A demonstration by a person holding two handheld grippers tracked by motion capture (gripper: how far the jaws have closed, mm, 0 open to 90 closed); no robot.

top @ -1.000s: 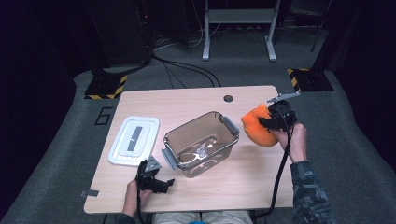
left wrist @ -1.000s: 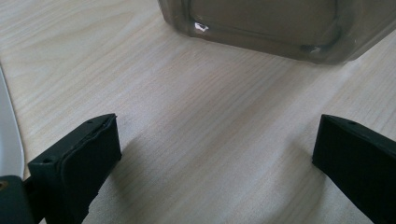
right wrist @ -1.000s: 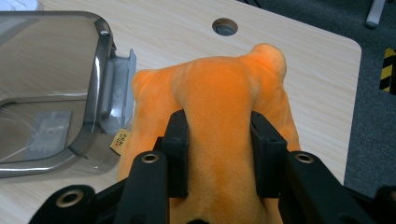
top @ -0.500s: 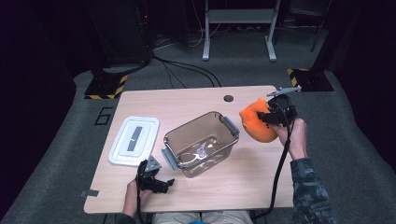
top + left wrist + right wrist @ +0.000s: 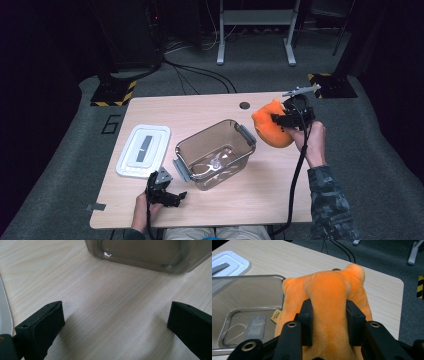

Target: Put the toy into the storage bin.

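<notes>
Starting at the left of the table (image 5: 210, 107), a white lid (image 5: 143, 151) lies flat near the left edge, well apart from the work in hand. Near the front edge, the left gripper (image 5: 167, 196) rests low over the wood with its jaws wide and nothing between them; in the left gripper view the bare tabletop lies between the two pads (image 5: 43, 327), with the near wall of the bin beyond. The clear bin (image 5: 215, 153) stands open at mid-table, turned at an angle, with a small metal part on its floor. At the right, the right gripper (image 5: 280, 120) holds the orange plush (image 5: 270, 131) off the table, just right of the bin's right handle. In the right gripper view the pads (image 5: 307, 322) press into a narrow fold of the toy, which bulges around them. Judged from this, the plush is light, soft and easily squashed, not fragile, and its pile should resist slipping. Expect it to sag and swing from the grip, so its lower bulk may brush the bin rim. Grip a central fold, as here, rather than a thin ear or limb.
</notes>
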